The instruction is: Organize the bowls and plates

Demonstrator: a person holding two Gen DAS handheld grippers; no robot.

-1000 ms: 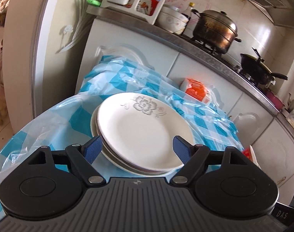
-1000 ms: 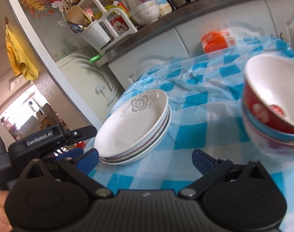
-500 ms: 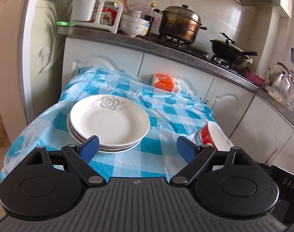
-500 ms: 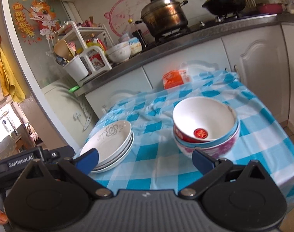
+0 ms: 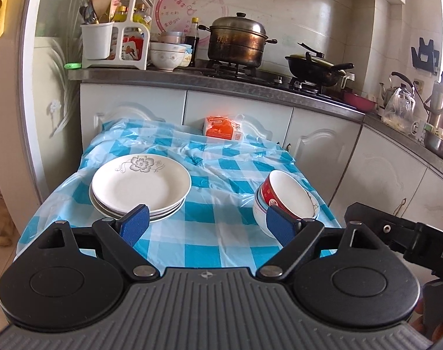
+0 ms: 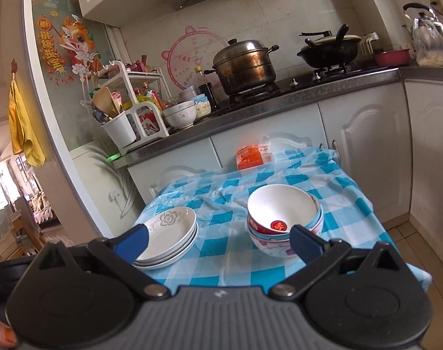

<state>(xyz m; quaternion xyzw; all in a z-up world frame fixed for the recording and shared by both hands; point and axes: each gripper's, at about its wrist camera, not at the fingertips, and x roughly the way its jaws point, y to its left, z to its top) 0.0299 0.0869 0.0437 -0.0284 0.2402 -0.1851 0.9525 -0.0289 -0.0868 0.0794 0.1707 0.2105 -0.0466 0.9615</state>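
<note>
A stack of white plates [image 5: 139, 185] with a grey flower pattern sits on the left of the blue-checked table [image 5: 218, 183]. A stack of bowls [image 5: 285, 201], the top one red outside and white inside, sits on the right. Both stacks also show in the right wrist view: plates [image 6: 170, 233], bowls [image 6: 282, 218]. My left gripper [image 5: 206, 226] is open and empty, back from the table's near edge. My right gripper [image 6: 218, 243] is open and empty, also back and above the near edge.
An orange packet [image 5: 221, 128] lies at the table's far edge against white cabinets. The counter behind holds a utensil rack [image 5: 113, 38], bowls [image 5: 166, 55], a steamer pot [image 5: 238, 40] and a wok [image 5: 314, 67]. A fridge wall [image 5: 46, 102] stands left of the table.
Both grippers have drawn back and up from the table, so the plates and bowls look smaller and farther away. The stacks have not moved. Both grippers stay open.
</note>
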